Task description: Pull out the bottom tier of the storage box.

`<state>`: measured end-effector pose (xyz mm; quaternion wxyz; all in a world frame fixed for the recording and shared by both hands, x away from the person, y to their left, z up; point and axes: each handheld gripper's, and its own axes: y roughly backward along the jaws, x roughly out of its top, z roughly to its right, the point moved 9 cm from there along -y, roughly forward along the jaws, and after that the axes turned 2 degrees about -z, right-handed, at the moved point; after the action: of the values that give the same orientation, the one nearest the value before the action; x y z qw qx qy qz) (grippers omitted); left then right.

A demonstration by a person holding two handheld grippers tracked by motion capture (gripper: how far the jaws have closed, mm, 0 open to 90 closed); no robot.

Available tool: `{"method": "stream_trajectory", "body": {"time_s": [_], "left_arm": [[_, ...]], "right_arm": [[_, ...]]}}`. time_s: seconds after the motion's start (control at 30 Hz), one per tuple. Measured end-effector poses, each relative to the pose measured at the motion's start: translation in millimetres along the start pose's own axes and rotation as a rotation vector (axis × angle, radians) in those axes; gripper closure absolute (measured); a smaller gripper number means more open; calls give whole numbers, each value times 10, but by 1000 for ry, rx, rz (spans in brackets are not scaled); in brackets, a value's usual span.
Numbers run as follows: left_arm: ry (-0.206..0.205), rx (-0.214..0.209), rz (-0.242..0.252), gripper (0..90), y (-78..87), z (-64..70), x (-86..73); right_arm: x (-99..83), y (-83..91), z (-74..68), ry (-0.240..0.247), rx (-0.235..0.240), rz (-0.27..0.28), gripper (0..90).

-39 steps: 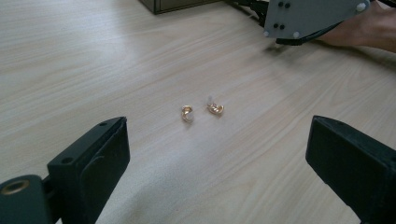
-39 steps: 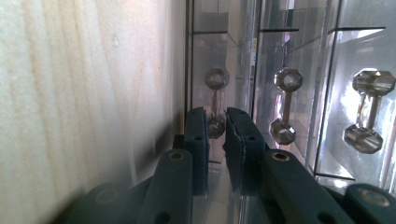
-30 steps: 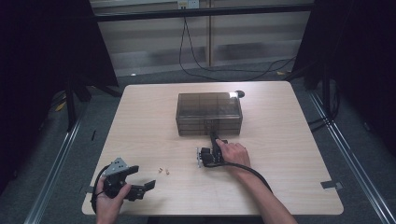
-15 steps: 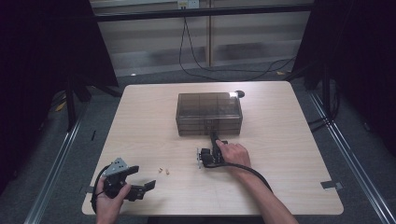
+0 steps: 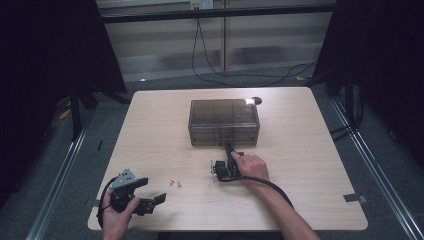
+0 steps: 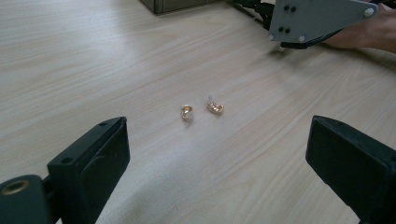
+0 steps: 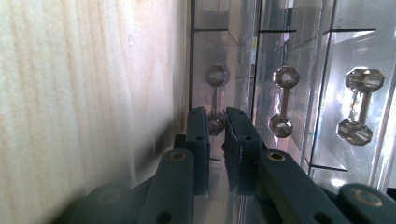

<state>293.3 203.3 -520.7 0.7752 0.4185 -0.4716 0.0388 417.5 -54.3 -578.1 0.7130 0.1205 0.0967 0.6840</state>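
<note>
Right gripper [image 7: 215, 122], jaws nearly closed, pinches the lower knob of one drawer handle [image 7: 215, 100] on the smoky plastic drawer box [image 5: 223, 121] at table centre. Three handles counted on the box front. Left gripper [image 6: 217, 158], near-left corner, is spread wide and holds nothing. Two small gold pieces [image 6: 201, 110] lie on the table [image 5: 310, 150] beyond its jaws.

A lab or recording booth, by the look of it: a lone pale wooden bench [image 5: 310, 165] stands on grey carpet between dark curtains [image 5: 45, 75], with metal floor rails [image 5: 370, 170] at left and right, and black cables [image 5: 215, 60] trailing along the far wall.
</note>
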Motion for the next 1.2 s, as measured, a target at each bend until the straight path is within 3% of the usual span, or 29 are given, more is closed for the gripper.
{"method": "stream_trajectory", "body": {"time_s": [0.43, 1.2], "left_arm": [[0, 0, -1, 64, -1, 3, -3], [2, -4, -4, 63, -3, 3, -8]], "right_arm": [[1, 44, -6, 7, -2, 17, 809], [-4, 114, -23, -27, 19, 36, 807]]}}
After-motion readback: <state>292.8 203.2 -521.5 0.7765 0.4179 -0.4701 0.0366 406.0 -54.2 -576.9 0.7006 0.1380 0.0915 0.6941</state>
